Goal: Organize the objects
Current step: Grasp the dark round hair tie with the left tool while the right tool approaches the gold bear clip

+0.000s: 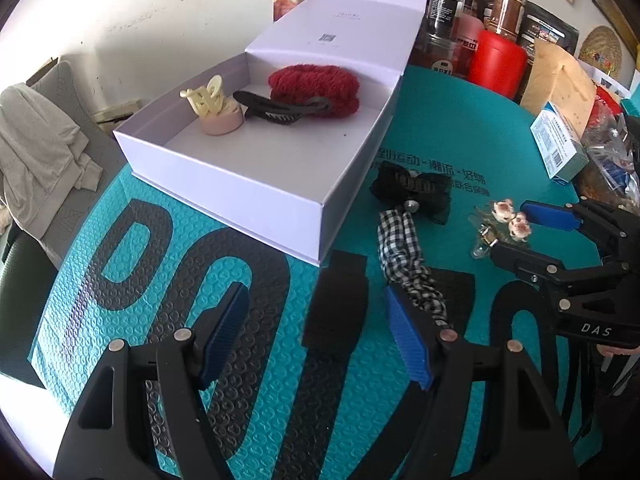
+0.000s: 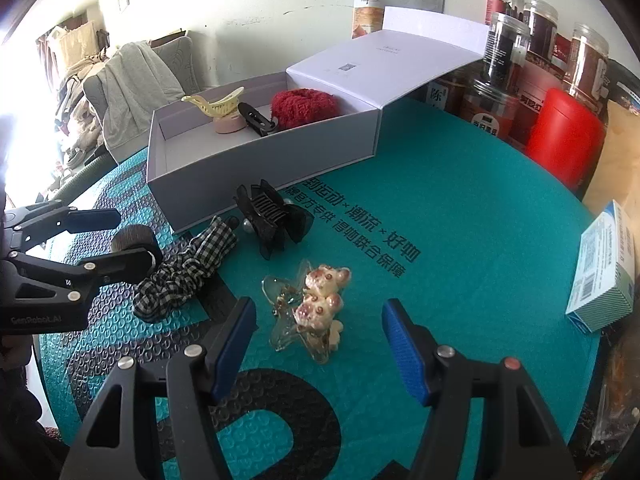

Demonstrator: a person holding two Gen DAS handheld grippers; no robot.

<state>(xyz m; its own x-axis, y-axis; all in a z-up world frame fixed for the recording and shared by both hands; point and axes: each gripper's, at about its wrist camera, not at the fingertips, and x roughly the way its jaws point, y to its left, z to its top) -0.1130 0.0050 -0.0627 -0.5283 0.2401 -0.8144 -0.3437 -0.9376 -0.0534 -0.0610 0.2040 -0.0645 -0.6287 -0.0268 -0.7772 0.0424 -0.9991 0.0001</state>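
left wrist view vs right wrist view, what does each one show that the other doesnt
Only the left wrist view: the right gripper from outside, open around the clear bear hair clip.

Only the right wrist view: the left gripper from outside, open, with a brown roller-like thing between its fingers; whether they touch it I cannot tell.

Both: the open white box holding the red scrunchie, black clip and cream claw clip, plus the checked scrunchie and black bow clip on the teal mat.
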